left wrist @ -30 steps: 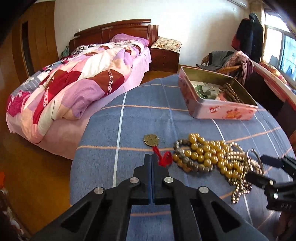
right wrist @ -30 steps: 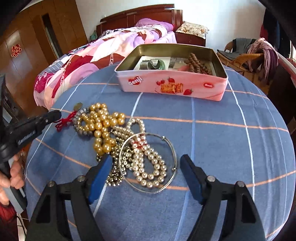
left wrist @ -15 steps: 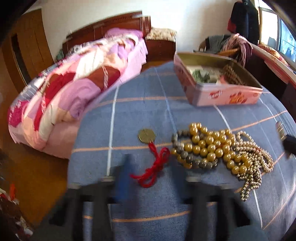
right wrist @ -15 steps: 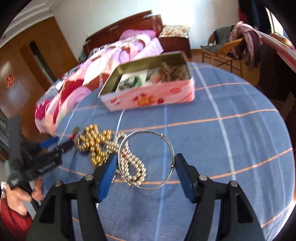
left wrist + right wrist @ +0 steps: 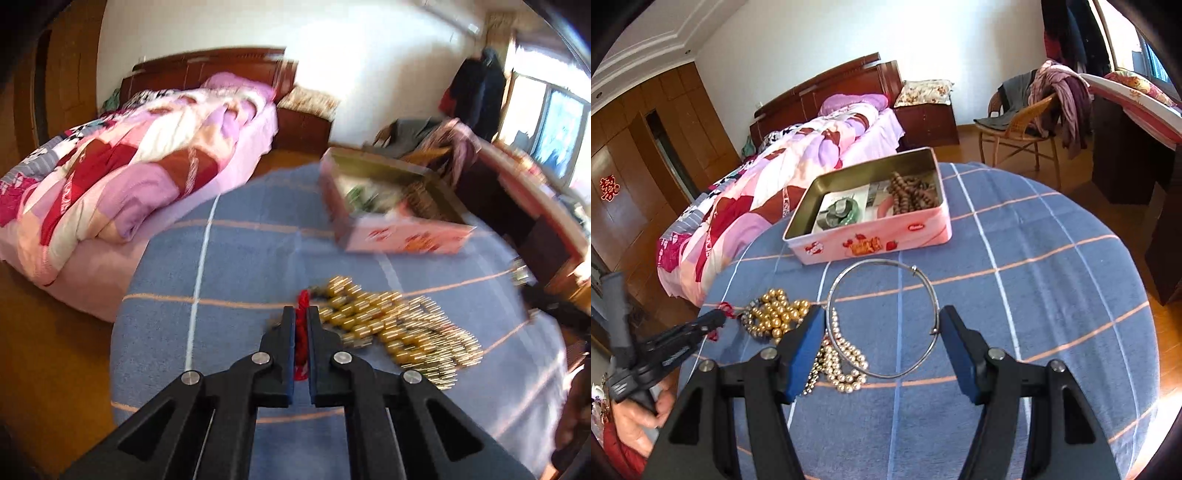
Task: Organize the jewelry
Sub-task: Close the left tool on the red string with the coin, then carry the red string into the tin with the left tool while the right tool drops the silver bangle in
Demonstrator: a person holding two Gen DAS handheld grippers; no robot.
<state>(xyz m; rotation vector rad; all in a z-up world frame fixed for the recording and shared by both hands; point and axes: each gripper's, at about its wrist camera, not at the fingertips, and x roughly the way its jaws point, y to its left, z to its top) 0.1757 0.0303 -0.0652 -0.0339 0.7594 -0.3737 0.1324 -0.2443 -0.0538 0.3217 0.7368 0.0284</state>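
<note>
Clamping my left claw [image 5: 302, 325] on the red tassel [image 5: 301, 334] — loose half a second ago. My right claw [image 5: 882, 332] pinches the silver bangle [image 5: 882, 321], lifted off the beads [image 5: 775, 314]; tin [image 5: 871, 240] ahead — both ready to carry.

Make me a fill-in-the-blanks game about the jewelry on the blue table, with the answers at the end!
1. The left gripper is pinching a tassel of ____ thread.
2. The right gripper holds a thin silver ____ between its blue pads.
3. The brown bead bracelet lies inside the ____ tin.
4. The gold beads lie in a heap on the blue checked ____.

Missing words: red; bangle; pink; tablecloth
</note>
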